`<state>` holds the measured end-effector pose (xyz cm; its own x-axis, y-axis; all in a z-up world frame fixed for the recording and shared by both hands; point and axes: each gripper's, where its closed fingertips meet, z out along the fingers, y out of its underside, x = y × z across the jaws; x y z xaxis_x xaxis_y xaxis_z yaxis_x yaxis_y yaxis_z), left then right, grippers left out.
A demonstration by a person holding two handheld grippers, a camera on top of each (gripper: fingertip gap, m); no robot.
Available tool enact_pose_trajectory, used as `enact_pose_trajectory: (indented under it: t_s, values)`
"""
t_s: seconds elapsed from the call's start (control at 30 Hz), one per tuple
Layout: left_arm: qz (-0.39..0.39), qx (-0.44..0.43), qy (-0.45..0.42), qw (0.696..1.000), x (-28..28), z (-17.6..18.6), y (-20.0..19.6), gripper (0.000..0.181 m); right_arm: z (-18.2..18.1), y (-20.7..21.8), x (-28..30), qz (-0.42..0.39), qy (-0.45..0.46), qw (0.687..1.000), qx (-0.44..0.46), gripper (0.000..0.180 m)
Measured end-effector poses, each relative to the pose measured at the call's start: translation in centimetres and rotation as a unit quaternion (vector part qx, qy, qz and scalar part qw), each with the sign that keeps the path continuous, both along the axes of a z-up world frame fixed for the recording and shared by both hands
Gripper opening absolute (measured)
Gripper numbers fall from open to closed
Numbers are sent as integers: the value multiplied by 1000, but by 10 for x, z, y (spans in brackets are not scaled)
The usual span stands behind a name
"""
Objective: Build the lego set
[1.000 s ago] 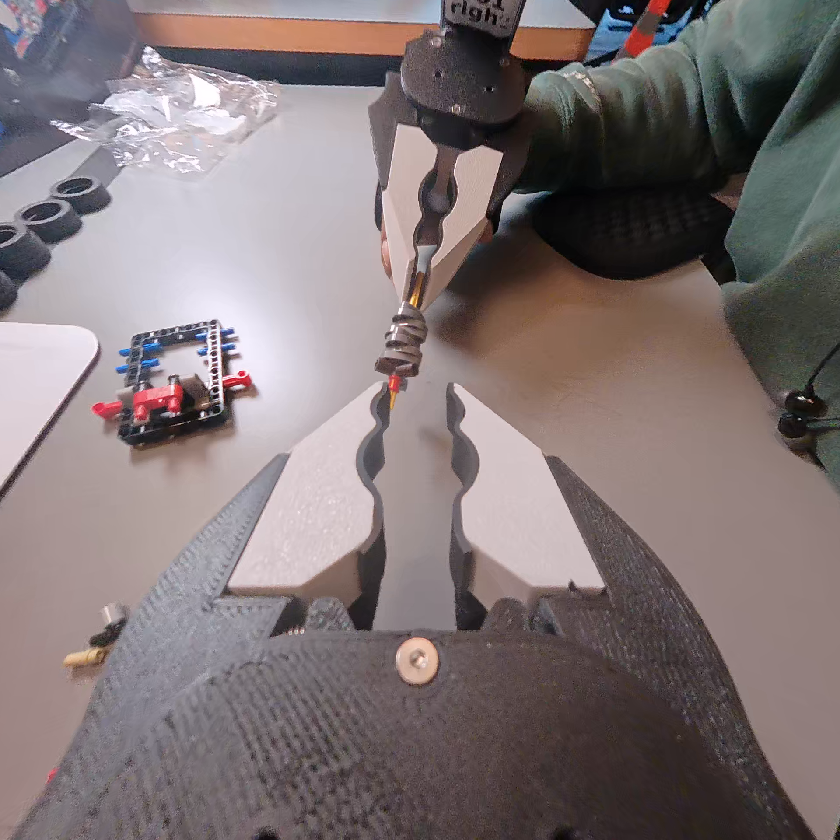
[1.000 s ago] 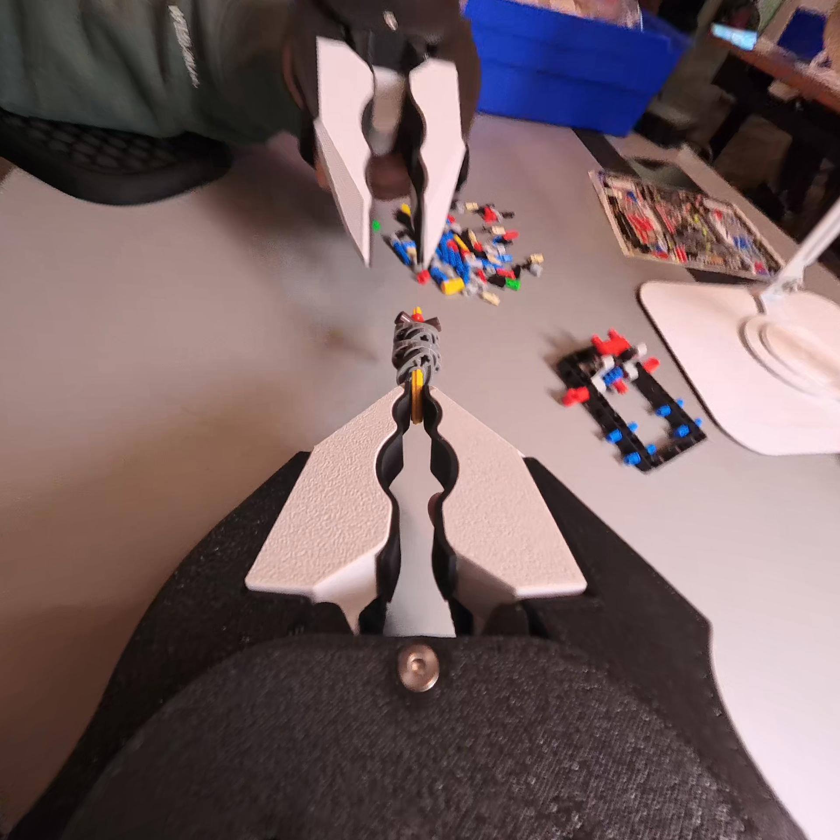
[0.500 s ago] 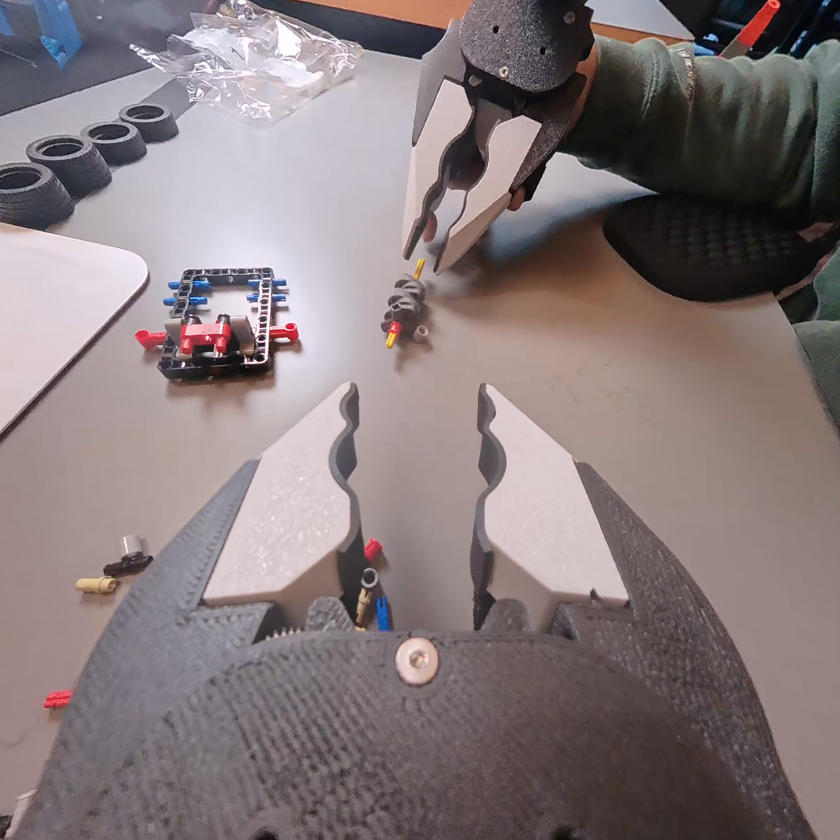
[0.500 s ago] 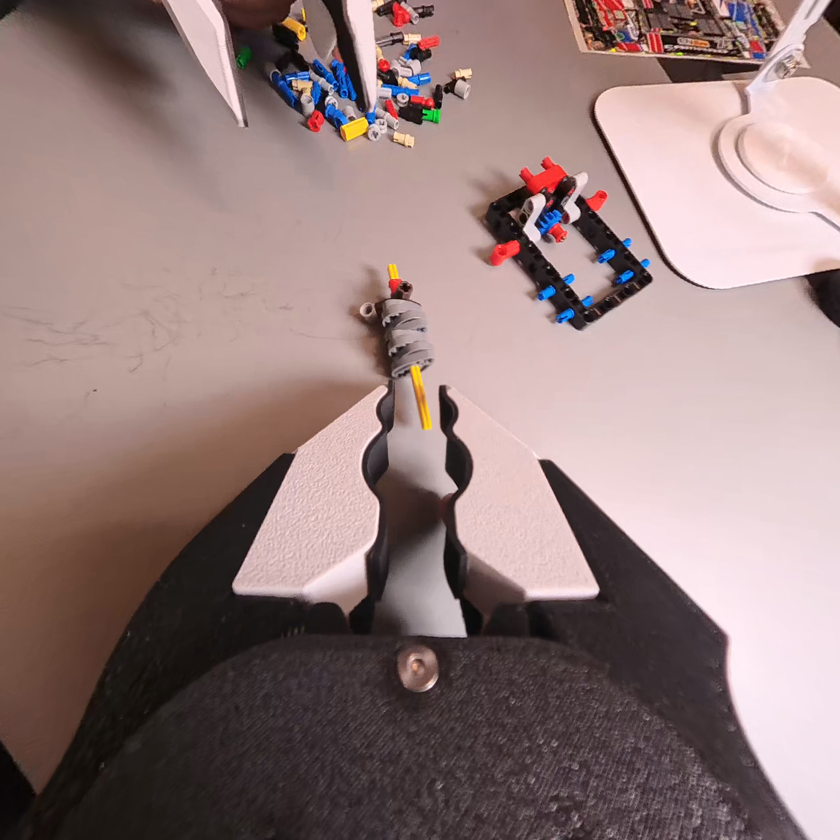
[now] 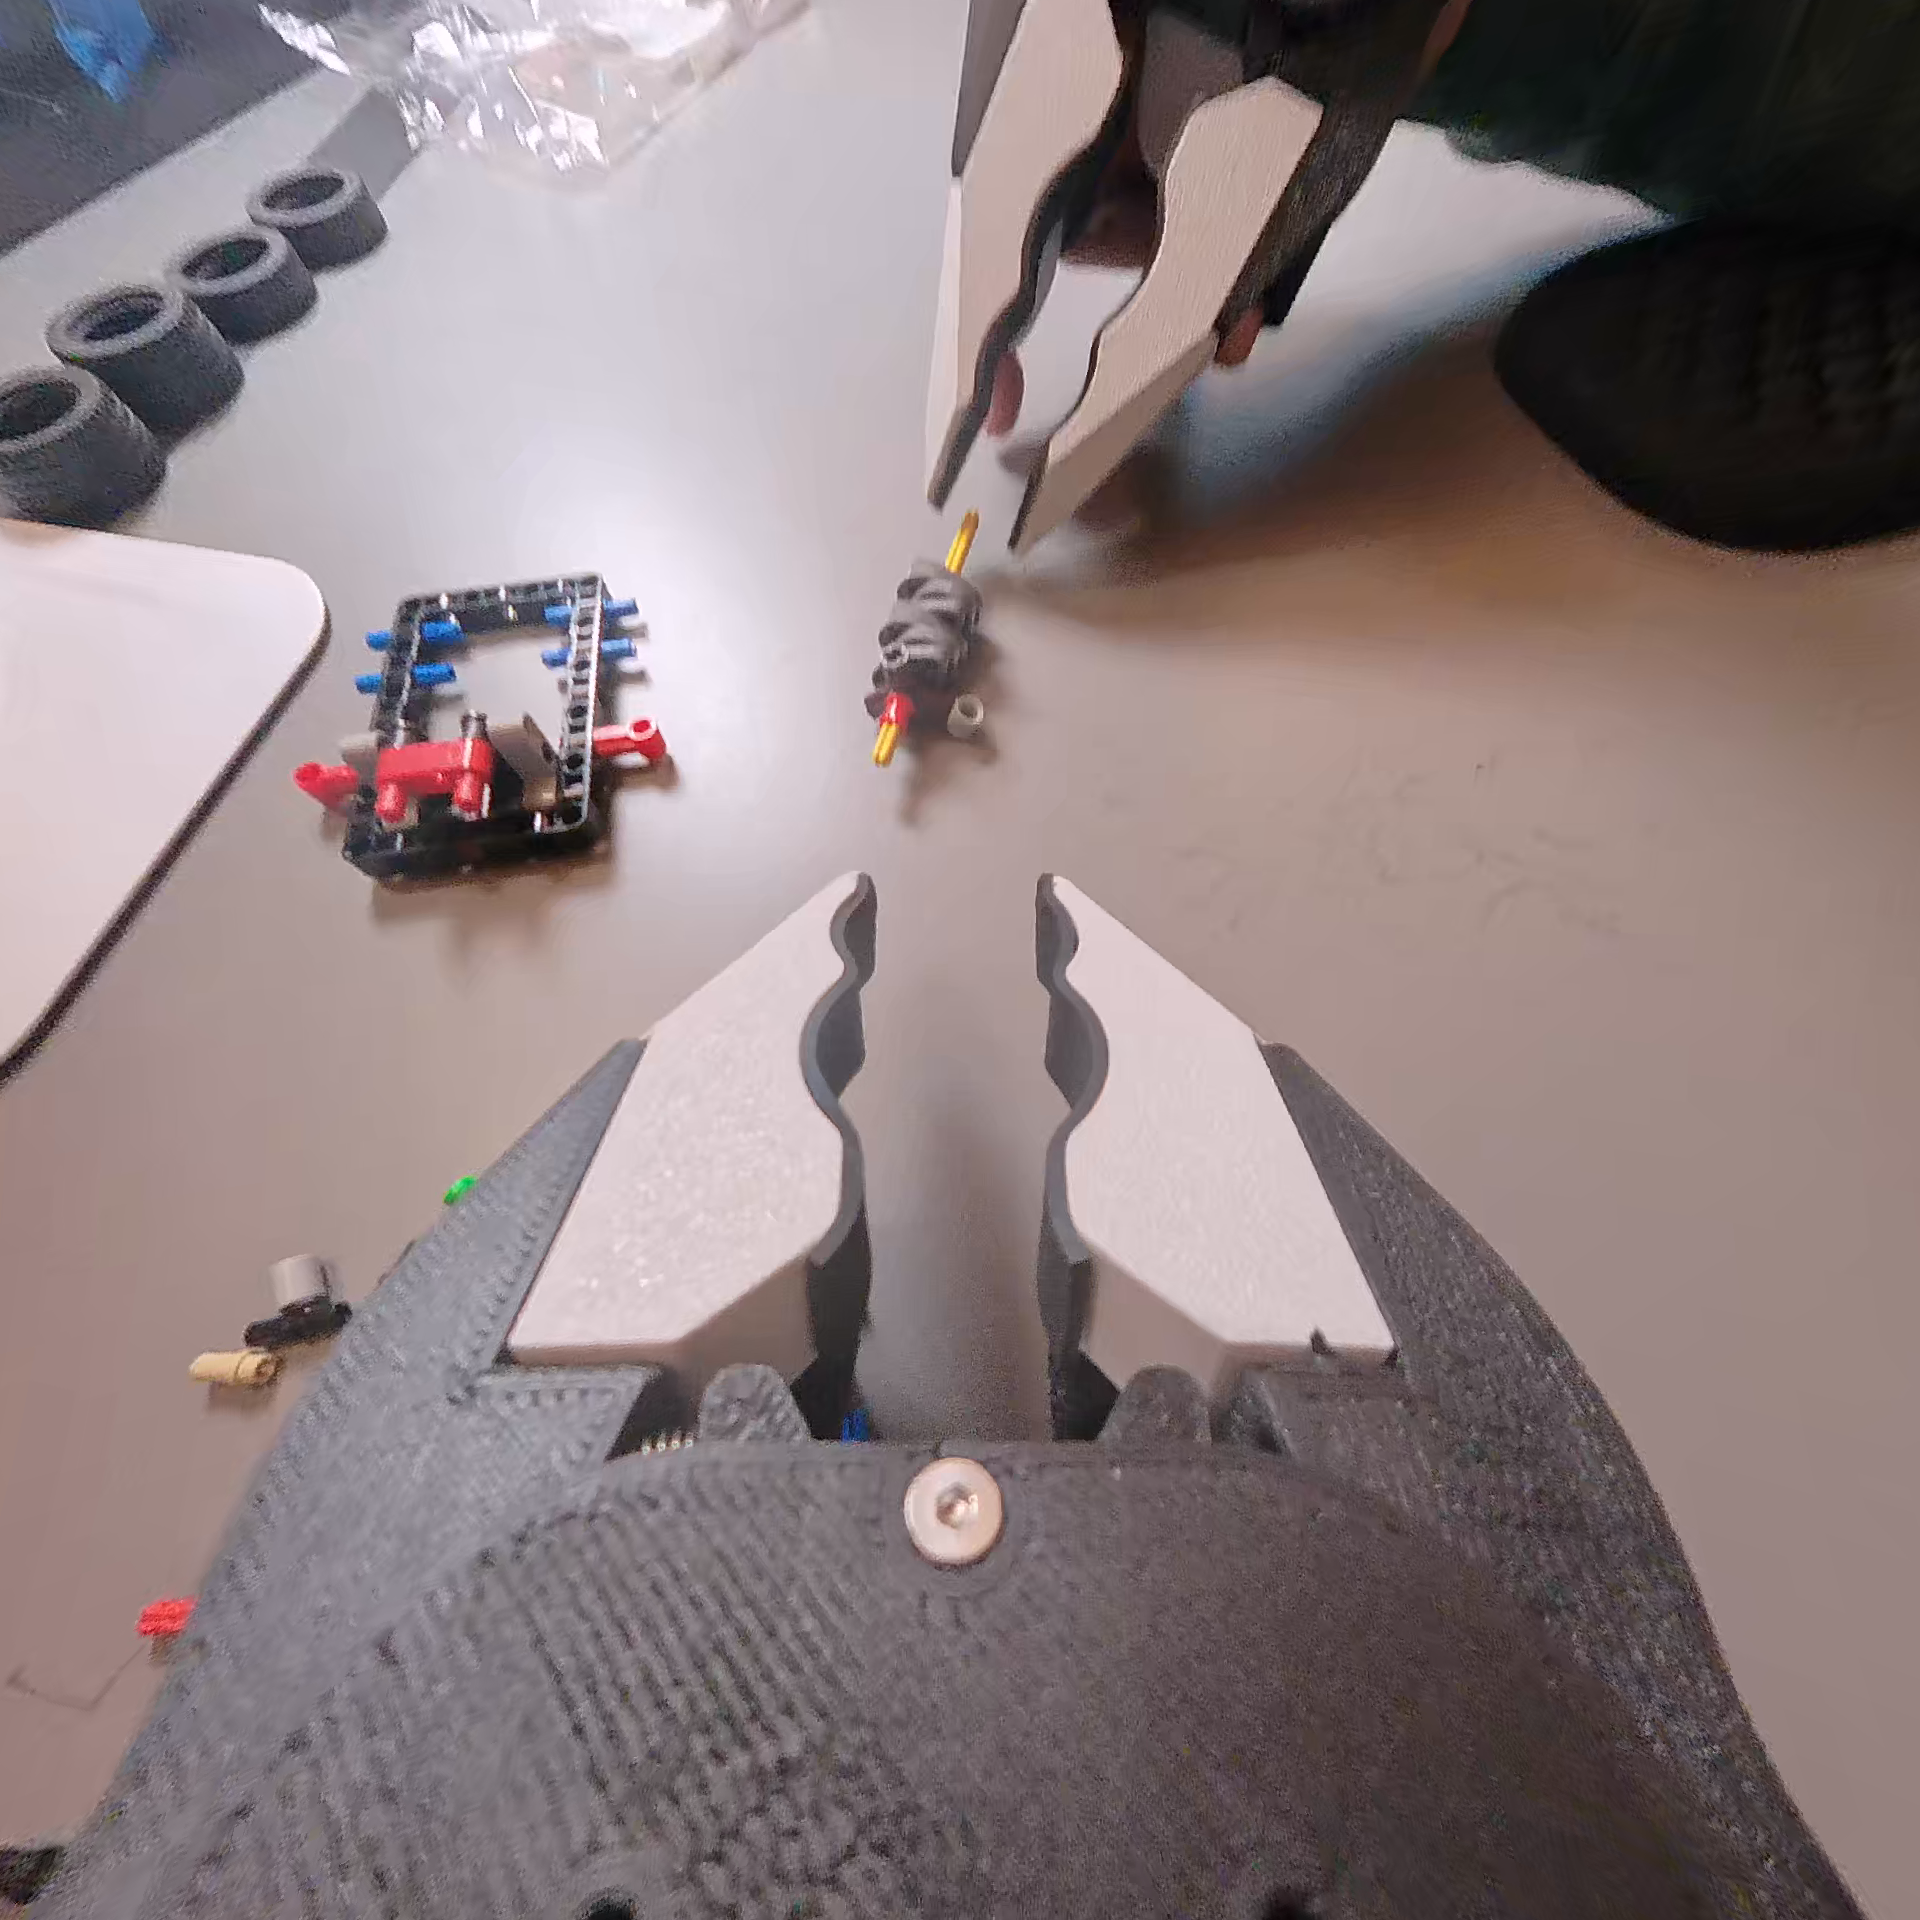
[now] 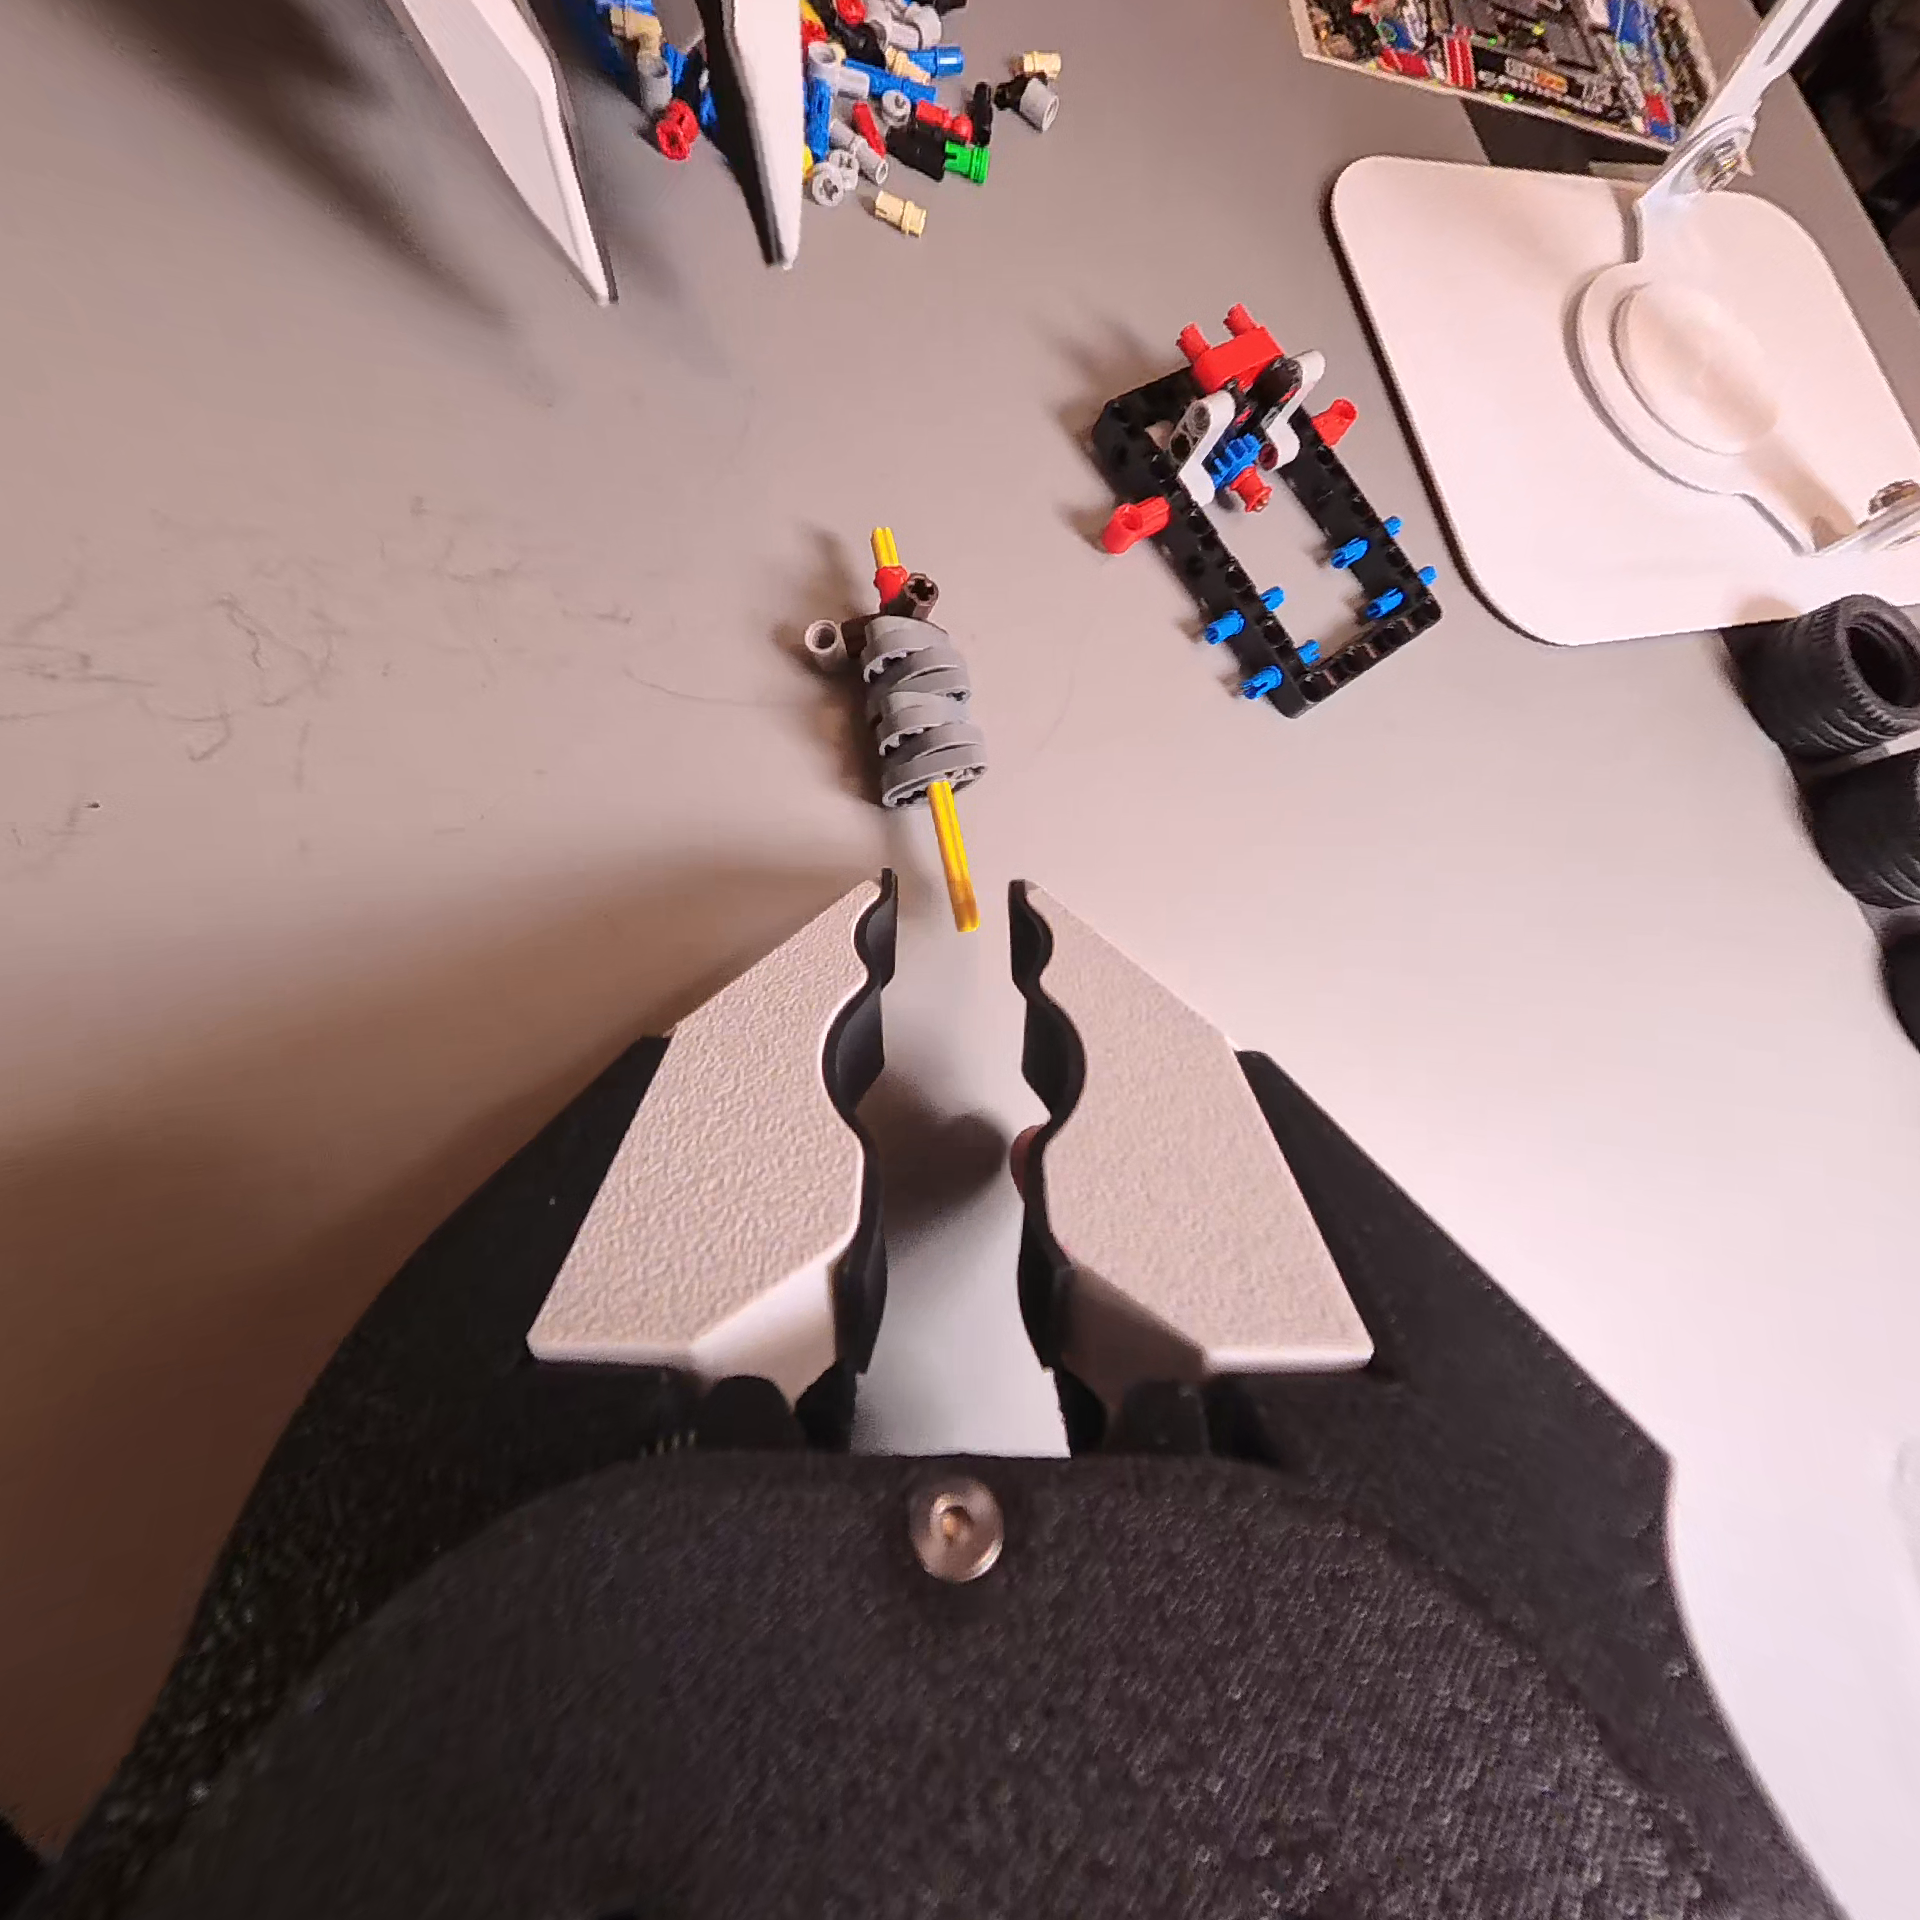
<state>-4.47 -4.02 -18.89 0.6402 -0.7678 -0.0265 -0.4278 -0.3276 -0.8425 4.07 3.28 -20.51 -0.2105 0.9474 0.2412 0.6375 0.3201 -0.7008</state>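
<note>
My left gripper (image 5: 954, 904) hangs over the table (image 5: 1455, 831), jaws apart, nothing between them. Ahead lies the grey gear stack on its yellow axle (image 5: 928, 636). The right gripper (image 5: 985, 511) hovers just beyond the axle's far end, jaws apart. Black frame (image 5: 488, 727) to the left; four tyres (image 5: 156, 343) farther left.

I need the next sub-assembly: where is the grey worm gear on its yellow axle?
The worm gear lies on the table just ahead of the open right hand-held gripper, left of the black frame.
</note>
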Motion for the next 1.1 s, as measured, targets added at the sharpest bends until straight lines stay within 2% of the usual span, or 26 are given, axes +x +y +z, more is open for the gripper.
enact_pose_trajectory:
  t_s: [0.1, 0.2, 0.33, 0.4, 0.5, 0.7, 1.03, 1.1]
  values:
    - [18, 25, -38, 999, 3, 15, 6, 40, -6, 0, -1, 3, -6, 1000, 6, 20]
    - [49, 51, -74, 995, -2, 31, 14, 55, -6, 5, -5, -1, -10, 999, 32, 5]
    - [84, 69, -105, 989, -8, 40, 23, 71, -9, 10, -2, 5, -22, 998, 56, 2]
    - [88, 73, -110, 987, -7, 42, 25, 63, -9, 14, 5, 8, -27, 998, 61, 2]
    - [89, 84, -96, 988, -7, 40, 25, 29, -8, 20, 13, 5, -16, 998, 61, 2]
    - [108, 87, -99, 985, -13, 36, 29, 9, -5, 12, 9, 34, 9, 996, 77, 2]
    - [112, 108, -99, 983, -24, 40, 28, 9, -5, 8, -1, 33, 34, 995, 89, 3]
    - [116, 124, -103, 980, -27, 45, 28, 12, -4, 8, -1, 30, 41, 996, 77, 8]
